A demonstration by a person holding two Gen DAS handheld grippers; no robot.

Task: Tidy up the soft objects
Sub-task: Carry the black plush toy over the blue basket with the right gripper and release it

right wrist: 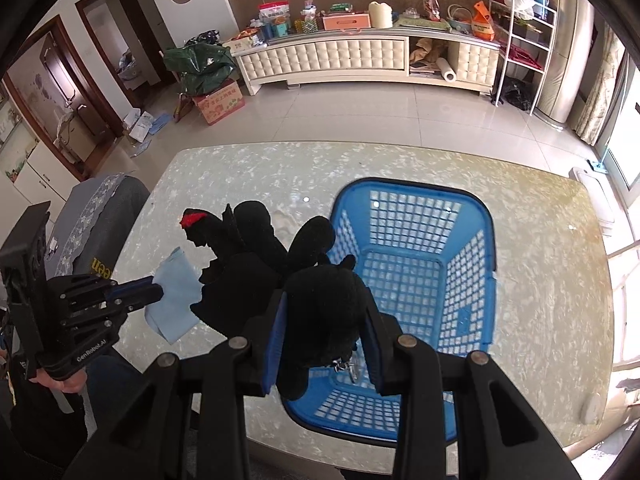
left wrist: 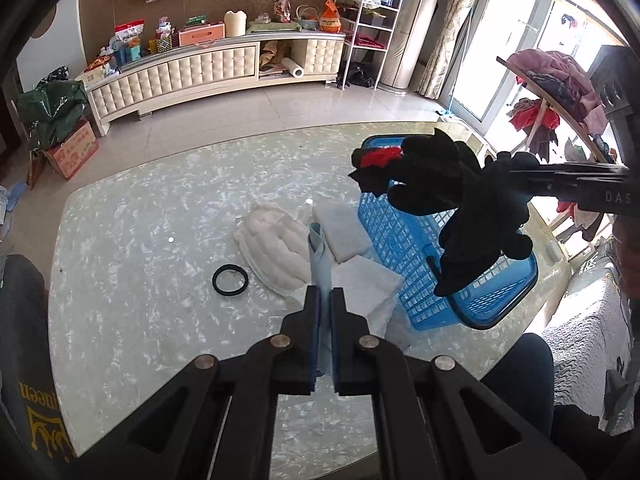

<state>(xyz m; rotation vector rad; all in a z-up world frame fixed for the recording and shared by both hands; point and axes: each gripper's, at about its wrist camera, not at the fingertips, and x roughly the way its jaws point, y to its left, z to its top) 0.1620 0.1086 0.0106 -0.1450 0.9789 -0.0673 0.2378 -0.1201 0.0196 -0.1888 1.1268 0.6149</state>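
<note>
- Now, from the left wrist view, the left gripper (left wrist: 325,300) has its jaws pinched tight on a pale blue folded cloth (left wrist: 320,252), which sticks up beyond the fingertips, lifted above the pale marbled table (left wrist: 140,240).
- Beyond that cloth on the table lie a white quilted pad (left wrist: 272,256) and two white flat folded cloths (left wrist: 344,232), all close together, with a black rubber ring (left wrist: 229,279) just to their left.
- To the right stands a blue plastic lattice basket (left wrist: 404,248), and in front of it a black plush toy with a red patch (left wrist: 440,184) hangs in the air from the right gripper (left wrist: 516,176) reaching in from the right edge.
- Over to the right wrist view: the right gripper's (right wrist: 326,320) jaws are partly apart and clamped on the black plush toy's (right wrist: 320,308) body, held above the near left rim of the blue basket (right wrist: 420,280), which is empty.
- At left, the left gripper (right wrist: 158,291) holds the pale blue cloth (right wrist: 176,296) beside the toy, above the table (right wrist: 540,260).
</note>
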